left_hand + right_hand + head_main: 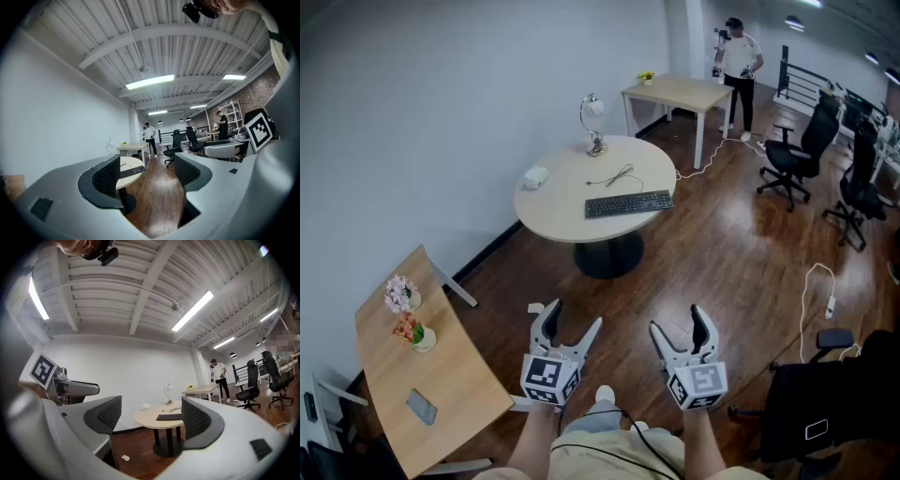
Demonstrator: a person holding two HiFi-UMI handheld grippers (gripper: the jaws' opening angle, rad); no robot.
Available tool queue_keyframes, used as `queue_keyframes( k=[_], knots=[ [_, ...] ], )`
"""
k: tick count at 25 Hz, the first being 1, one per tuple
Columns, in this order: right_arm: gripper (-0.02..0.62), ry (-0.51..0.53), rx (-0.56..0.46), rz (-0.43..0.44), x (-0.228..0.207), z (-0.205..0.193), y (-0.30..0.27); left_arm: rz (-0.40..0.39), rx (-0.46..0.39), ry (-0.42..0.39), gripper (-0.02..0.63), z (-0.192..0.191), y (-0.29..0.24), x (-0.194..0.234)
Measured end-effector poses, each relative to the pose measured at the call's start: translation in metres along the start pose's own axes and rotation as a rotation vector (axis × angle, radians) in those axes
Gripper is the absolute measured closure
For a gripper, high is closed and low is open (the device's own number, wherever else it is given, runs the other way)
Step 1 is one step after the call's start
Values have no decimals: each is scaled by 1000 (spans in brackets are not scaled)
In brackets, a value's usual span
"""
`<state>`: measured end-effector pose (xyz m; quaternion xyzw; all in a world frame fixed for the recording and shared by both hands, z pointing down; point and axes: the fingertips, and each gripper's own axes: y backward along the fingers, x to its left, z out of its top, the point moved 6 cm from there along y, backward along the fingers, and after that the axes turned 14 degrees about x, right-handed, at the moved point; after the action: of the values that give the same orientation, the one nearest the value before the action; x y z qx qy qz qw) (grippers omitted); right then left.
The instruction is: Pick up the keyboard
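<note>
While the left hand-held gripper and right hand-held gripper gape empty, jaws half-hide the keyboard.

Grey hand-held grippers over beige clothing

The left gripper and right gripper have pale grey bodies and black ribbed pads. Each carries a cube of black-and-white square markers. A thin black cable crosses the beige clothing, with a white shoe above.
</note>
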<state>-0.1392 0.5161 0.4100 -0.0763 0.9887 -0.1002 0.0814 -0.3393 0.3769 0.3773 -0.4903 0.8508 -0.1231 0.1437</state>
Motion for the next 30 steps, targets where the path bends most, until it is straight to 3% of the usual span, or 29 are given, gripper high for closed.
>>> queue_keyframes(
  k=[7, 11, 20, 30],
  knots=[
    [186, 26, 45, 11, -27, -13, -48, -17, -17, 51, 265, -6, -62, 20],
    [187, 52, 100, -1, -47, 4, -85, 1, -11, -1, 265, 0, -112, 41],
    [187, 139, 131, 55, -60, 53, -244, 20, -65, 86, 265, 32, -213, 152],
    [187, 175, 100, 102, -77, 88, -380, 10, -68, 88, 265, 57, -312, 239]
  ],
)
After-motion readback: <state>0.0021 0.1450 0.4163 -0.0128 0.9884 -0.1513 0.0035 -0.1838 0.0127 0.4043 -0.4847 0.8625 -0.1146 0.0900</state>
